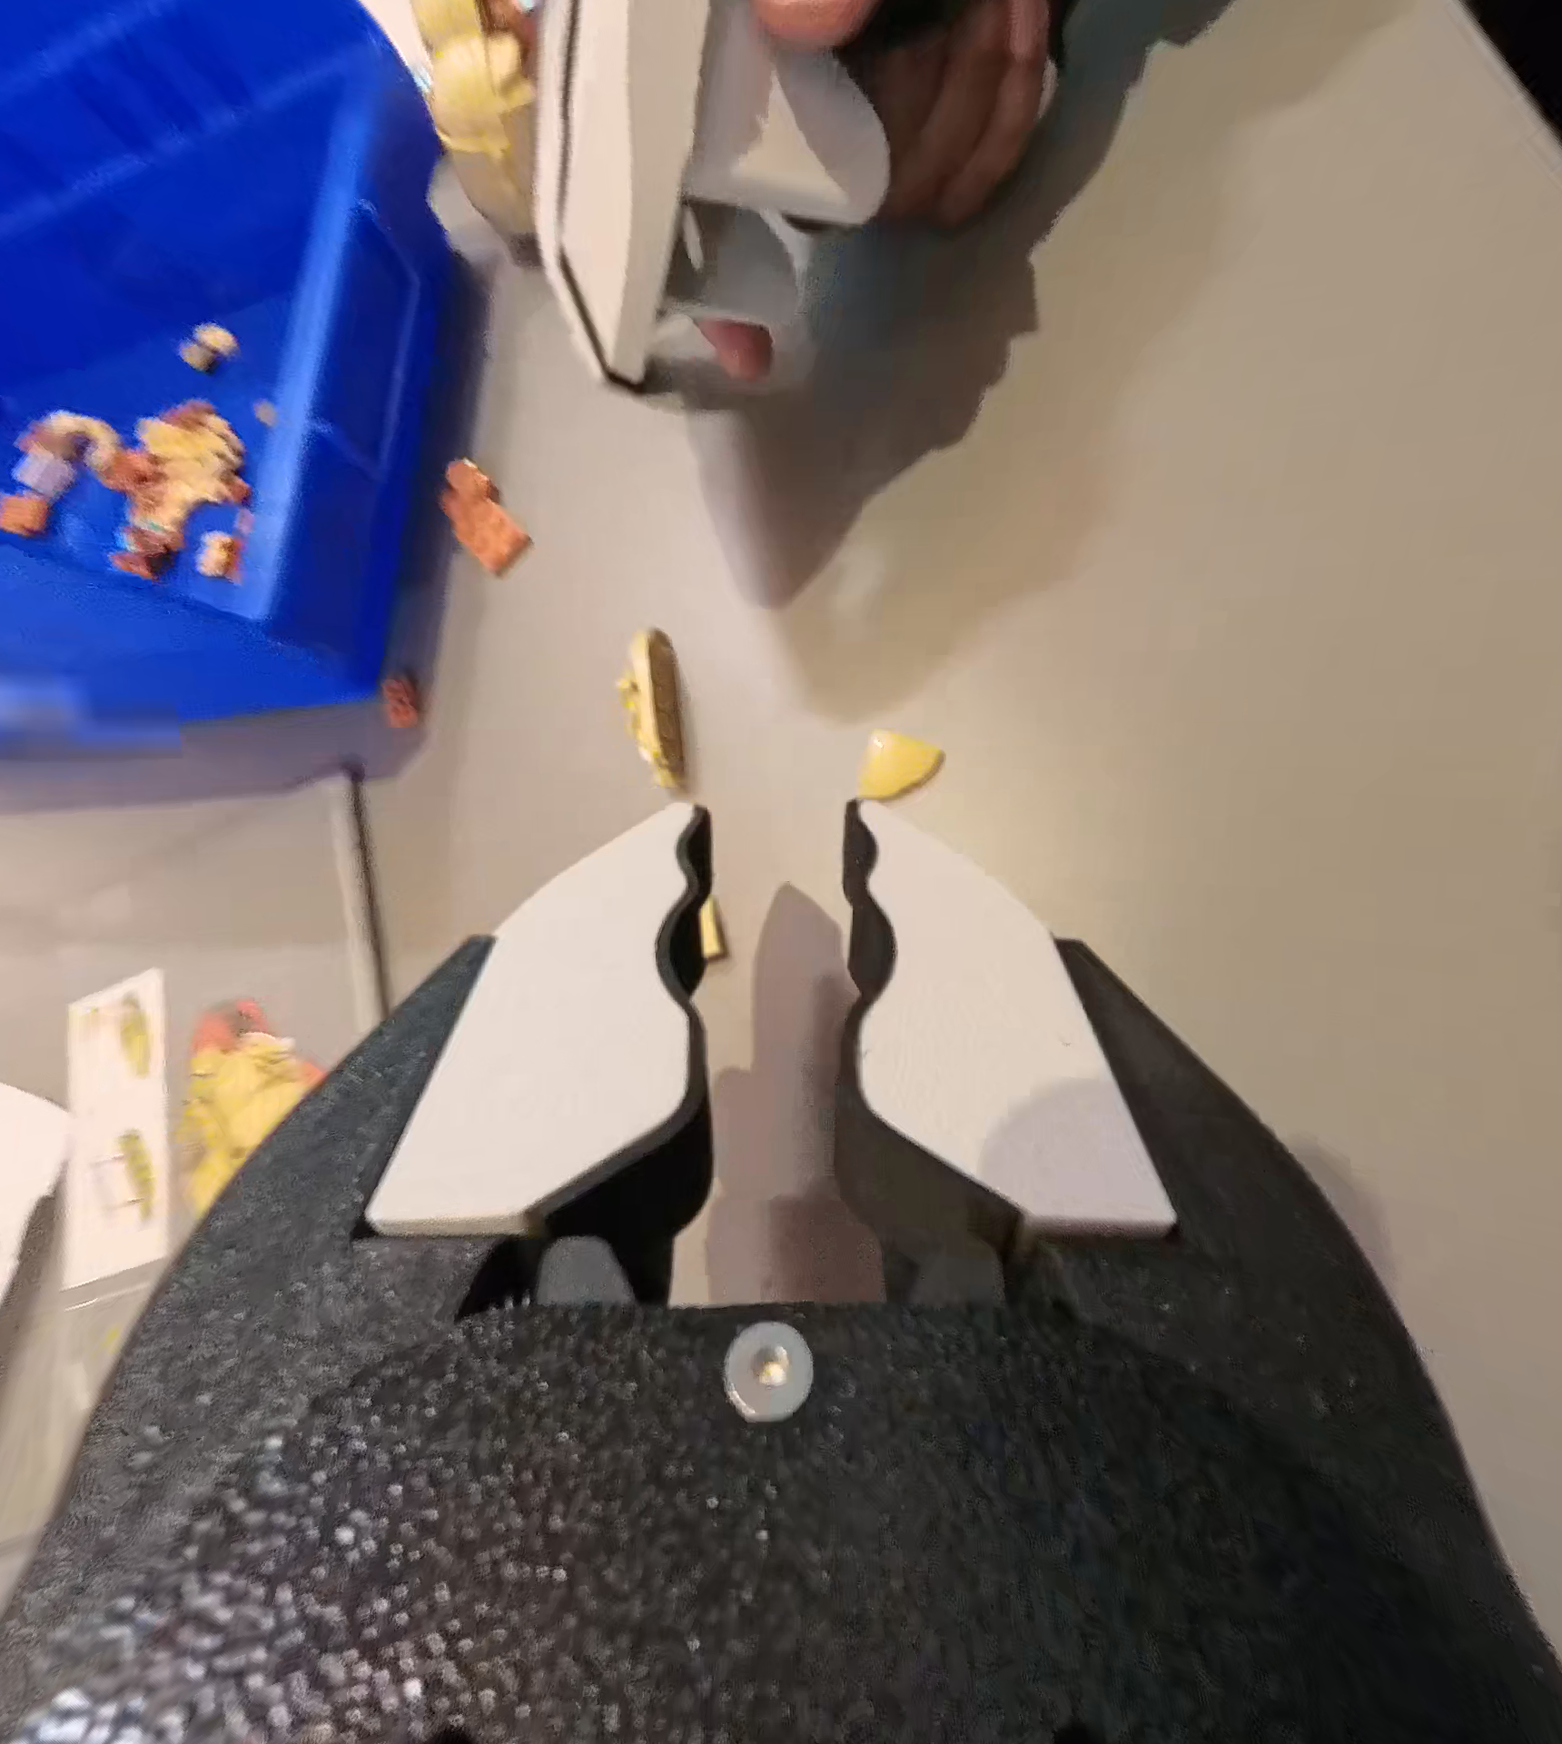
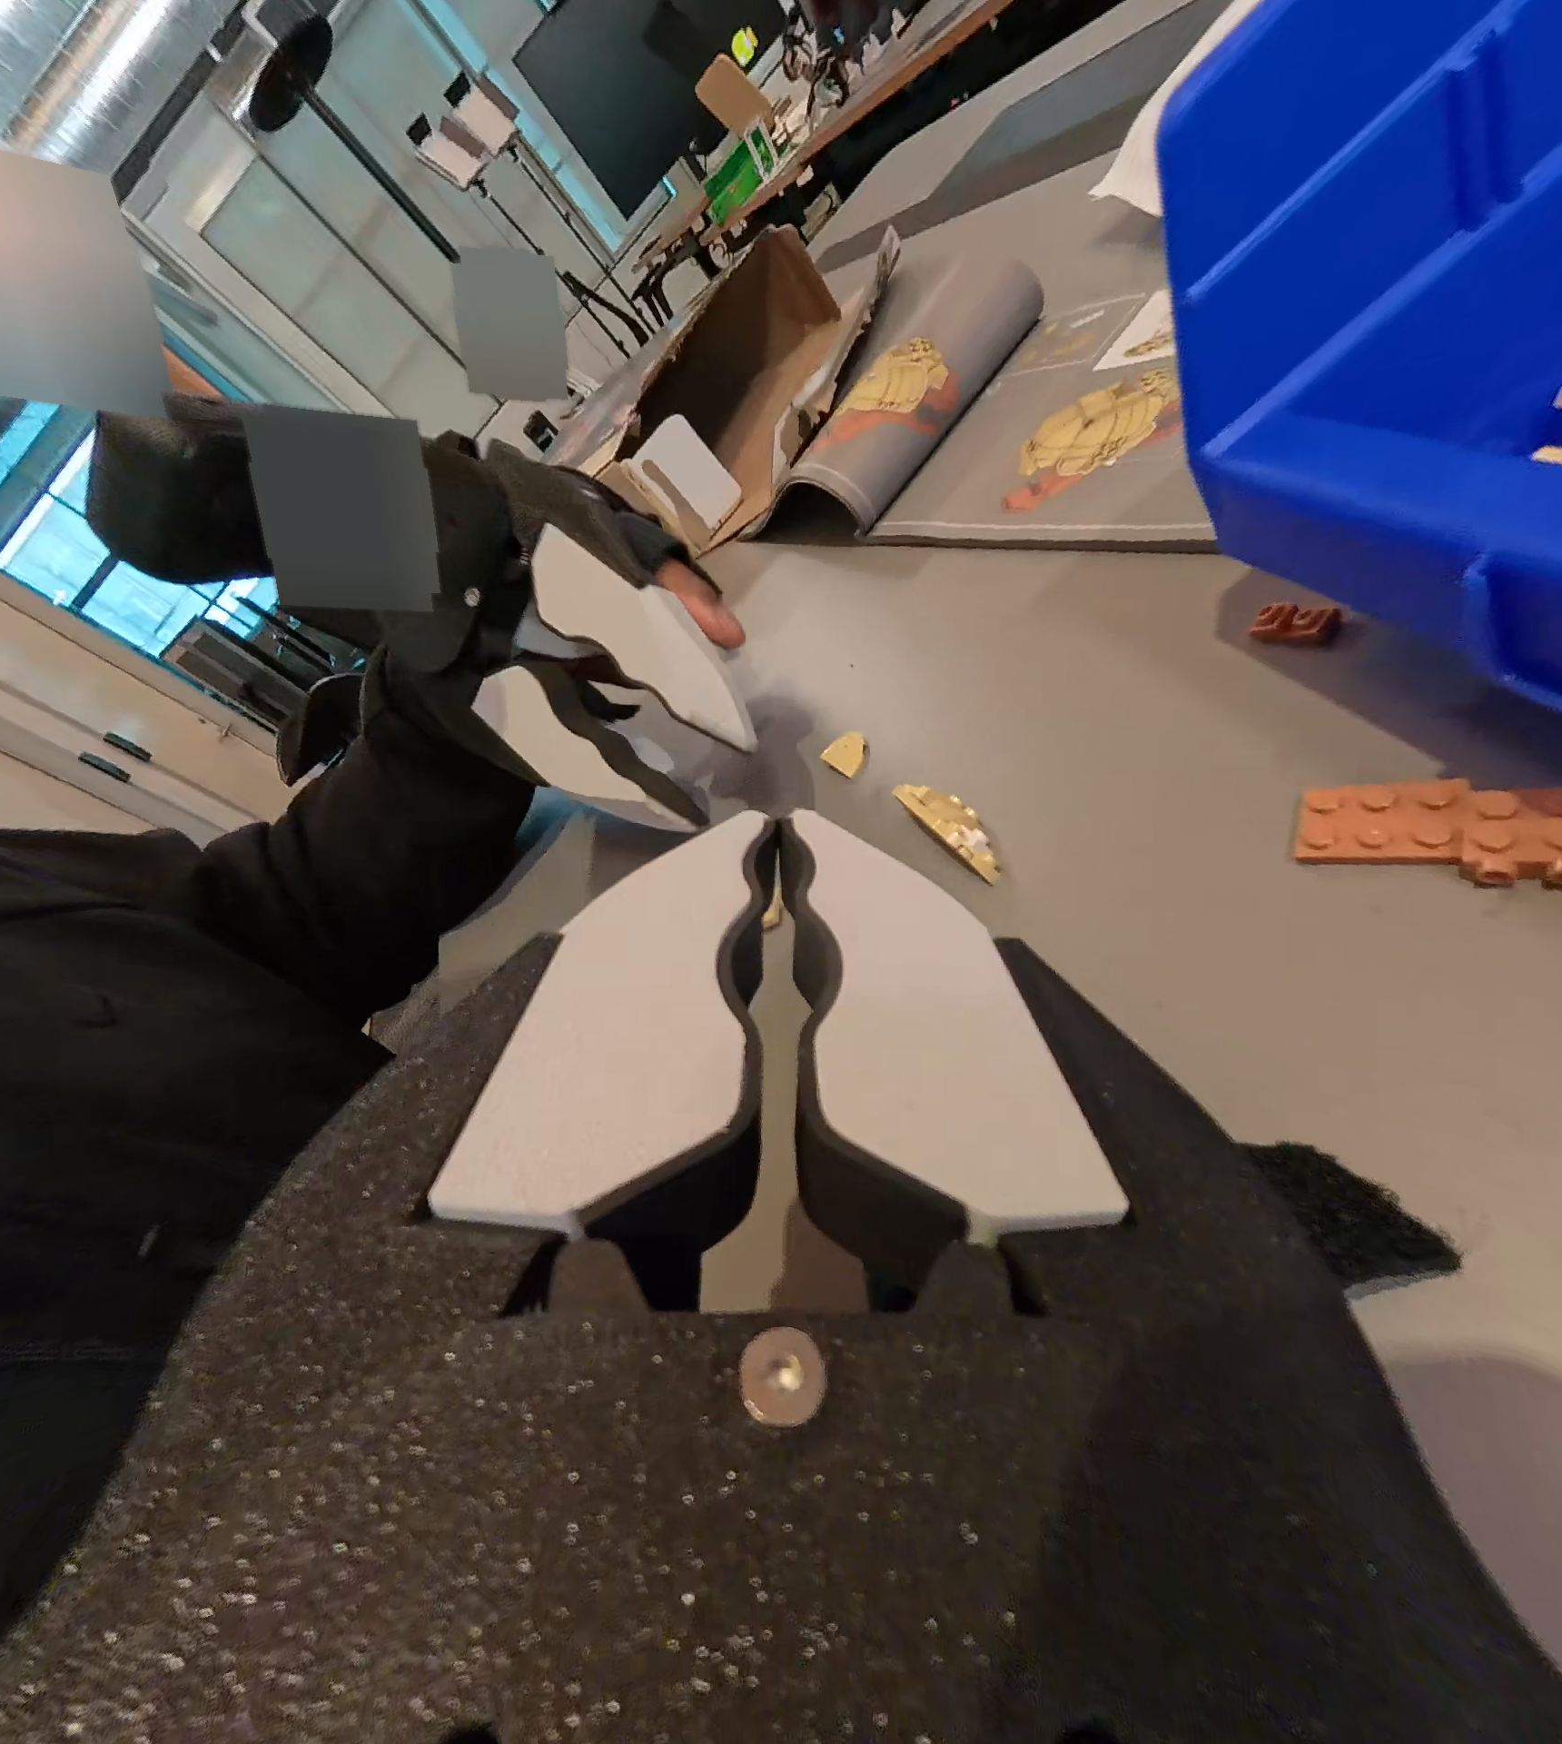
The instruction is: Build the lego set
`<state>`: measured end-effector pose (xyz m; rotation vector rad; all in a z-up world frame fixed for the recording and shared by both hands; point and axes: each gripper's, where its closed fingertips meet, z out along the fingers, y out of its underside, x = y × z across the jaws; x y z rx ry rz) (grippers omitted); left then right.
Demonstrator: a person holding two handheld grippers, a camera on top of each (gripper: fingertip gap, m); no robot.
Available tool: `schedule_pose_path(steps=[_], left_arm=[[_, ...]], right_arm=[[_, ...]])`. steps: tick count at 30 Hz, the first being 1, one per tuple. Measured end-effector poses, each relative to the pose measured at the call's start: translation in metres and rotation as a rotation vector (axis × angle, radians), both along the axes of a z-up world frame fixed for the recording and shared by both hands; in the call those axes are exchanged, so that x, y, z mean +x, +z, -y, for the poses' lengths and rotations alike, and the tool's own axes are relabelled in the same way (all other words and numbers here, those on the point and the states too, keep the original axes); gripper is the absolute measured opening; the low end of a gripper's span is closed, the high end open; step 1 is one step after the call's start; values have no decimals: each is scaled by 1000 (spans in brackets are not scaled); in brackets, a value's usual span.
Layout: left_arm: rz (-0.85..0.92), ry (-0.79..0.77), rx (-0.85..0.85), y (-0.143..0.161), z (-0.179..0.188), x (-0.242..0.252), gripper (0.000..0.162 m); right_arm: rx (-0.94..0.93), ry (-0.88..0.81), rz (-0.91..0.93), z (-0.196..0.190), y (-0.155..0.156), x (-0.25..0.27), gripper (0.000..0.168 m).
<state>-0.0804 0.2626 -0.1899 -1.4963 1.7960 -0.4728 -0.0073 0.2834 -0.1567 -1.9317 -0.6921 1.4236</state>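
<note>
The left hand-held gripper [image 1: 775, 812] hovers open and empty over the grey tabletop [image 1: 1230, 661], its tips just short of a tan quarter-round piece [image 1: 898, 766] and a tan plate assembly [image 1: 656, 708]. The right hand-held gripper [image 2: 777, 829] is closed on a small tan lego piece [image 2: 771, 911]. An orange plate assembly [image 2: 1447, 830] lies beside the blue bin [image 2: 1381, 396], which holds more pieces.

black speckled tongs [image 1: 775, 812] bodies, pale grey wavy-edged fingers [image 2: 626, 1019], silver centre screw; black sleeve [image 2: 400, 849].
</note>
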Motion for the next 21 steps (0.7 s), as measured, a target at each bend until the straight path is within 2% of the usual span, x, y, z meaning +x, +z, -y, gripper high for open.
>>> schedule_pose_path(steps=[9,12,21], left_arm=[[-105,-77,-95,-30,12,17,27],[-125,-102,-128,-33,19,17,13],[-150,-30,-196,-35,31,35,0]], right_arm=[[47,101,41,13,-4,-12,0],[50,100,42,14,-4,-12,0],[99,85,104,17,-9,-13,4]])
